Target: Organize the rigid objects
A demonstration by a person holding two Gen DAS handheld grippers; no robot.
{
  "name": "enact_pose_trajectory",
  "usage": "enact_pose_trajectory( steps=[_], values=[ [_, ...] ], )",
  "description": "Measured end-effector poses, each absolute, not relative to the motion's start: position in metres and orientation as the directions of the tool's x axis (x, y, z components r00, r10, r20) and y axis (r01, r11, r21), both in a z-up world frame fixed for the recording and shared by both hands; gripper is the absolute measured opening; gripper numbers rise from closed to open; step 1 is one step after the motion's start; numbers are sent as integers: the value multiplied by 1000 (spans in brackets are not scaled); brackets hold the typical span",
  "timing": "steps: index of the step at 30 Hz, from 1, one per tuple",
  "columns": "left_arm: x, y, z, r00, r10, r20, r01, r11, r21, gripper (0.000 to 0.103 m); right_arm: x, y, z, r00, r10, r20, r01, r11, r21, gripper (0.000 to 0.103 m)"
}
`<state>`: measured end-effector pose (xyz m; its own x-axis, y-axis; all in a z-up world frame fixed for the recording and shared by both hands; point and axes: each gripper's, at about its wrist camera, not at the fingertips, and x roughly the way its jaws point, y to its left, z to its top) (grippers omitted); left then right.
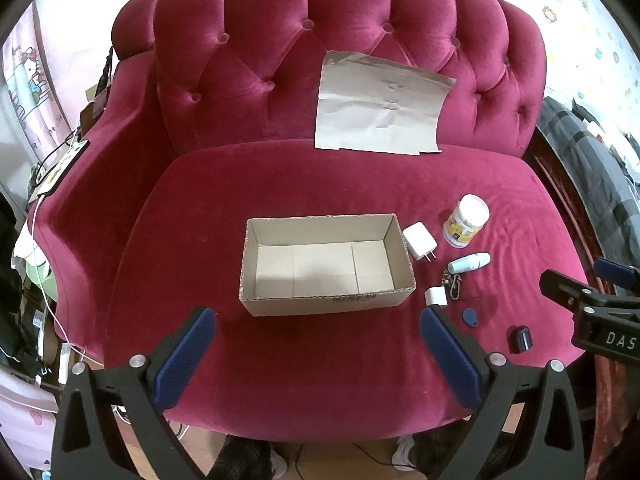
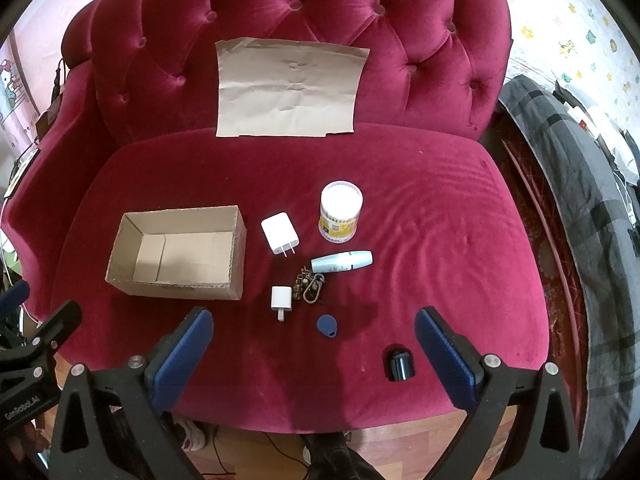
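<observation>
**Operator:** I've got both grippers above the front edge of the red velvet armchair [image 2: 440,240]. My left gripper [image 1: 318,346] has its jaws spread wide with nothing between them, and my right gripper [image 2: 314,346] is the same — wide apart, empty.

**Observer:** Where's the box?

**Operator:** The cardboard box [image 1: 326,266] sits open-topped on the seat cushion, bare inside. Everything loose lies on the cushion to its right: a large white charger [image 2: 280,233] just beside the box wall, a cotton swab jar [image 2: 341,210] upright behind it, a pale blue tube [image 2: 341,261] lying on its side, a bunch of brass keys [image 2: 309,285] touching the tube's end, and a small white charger [image 2: 281,298] near the keys.

**Observer:** Anything closer to you?

**Operator:** A blue key fob [image 2: 327,325] — and a small black cylinder [image 2: 399,364] just inside my right gripper's right finger. A sheet of brown paper [image 2: 290,88] leans against the backrest.
</observation>
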<state>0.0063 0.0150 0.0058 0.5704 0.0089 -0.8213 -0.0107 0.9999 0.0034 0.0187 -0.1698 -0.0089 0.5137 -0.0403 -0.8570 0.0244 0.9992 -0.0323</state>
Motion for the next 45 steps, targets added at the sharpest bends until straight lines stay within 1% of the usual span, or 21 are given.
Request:
enact_pose_trajectory(
  steps=[30,38,45],
  values=[
    [12,21,6,579,21,-815,-15,1000,15,103,23,-169,-11,520,-36,-853,23,999,-28,103],
    [23,29,-1,583,40,-812,-22,999,34,103,29,-166,-15,519,-35,-854,19,999,-29,103],
    [41,46,-10,580,48,-813,-50,998,23,103,40,-165,-25,515,-29,-857,19,1000,-22,103]
  ],
)
